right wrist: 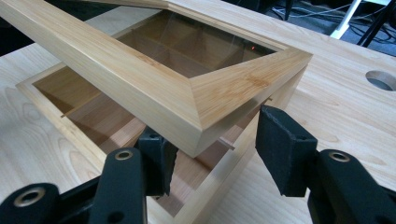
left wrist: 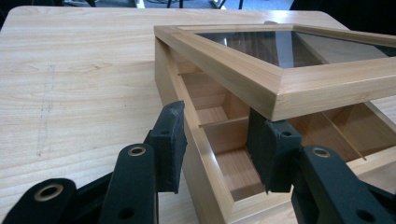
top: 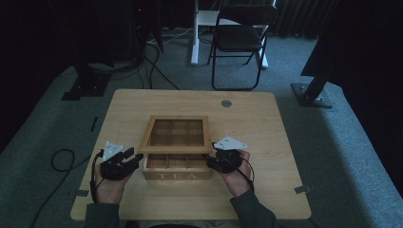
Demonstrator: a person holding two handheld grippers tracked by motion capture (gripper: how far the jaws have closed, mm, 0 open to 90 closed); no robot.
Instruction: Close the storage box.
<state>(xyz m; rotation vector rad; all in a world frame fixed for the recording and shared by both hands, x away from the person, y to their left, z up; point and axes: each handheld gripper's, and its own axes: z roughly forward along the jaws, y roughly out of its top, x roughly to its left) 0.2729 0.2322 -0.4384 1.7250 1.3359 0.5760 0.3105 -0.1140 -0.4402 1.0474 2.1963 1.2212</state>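
A wooden tea box (top: 177, 175) marked TEA sits near the table's front. Its glass-paned lid (top: 175, 149) is raised at the front and tilted over the compartments. My left gripper (top: 135, 156) is at the box's left front corner, open. In the left gripper view its jaws (left wrist: 217, 126) straddle the box's side wall (left wrist: 205, 172), one pad inside under the lid's corner (left wrist: 327, 84). My right gripper (top: 212, 159) is at the right front corner, open. Its jaws (right wrist: 215, 135) straddle the right wall (right wrist: 219, 186), the inner pad beneath the lid's corner (right wrist: 224, 93).
The light wooden table (top: 266, 123) has a round cable hole (top: 226, 103) behind the box. A black folding chair (top: 240, 38) and stand bases are on the carpet beyond. A cable loop (top: 62, 159) lies on the floor at the left.
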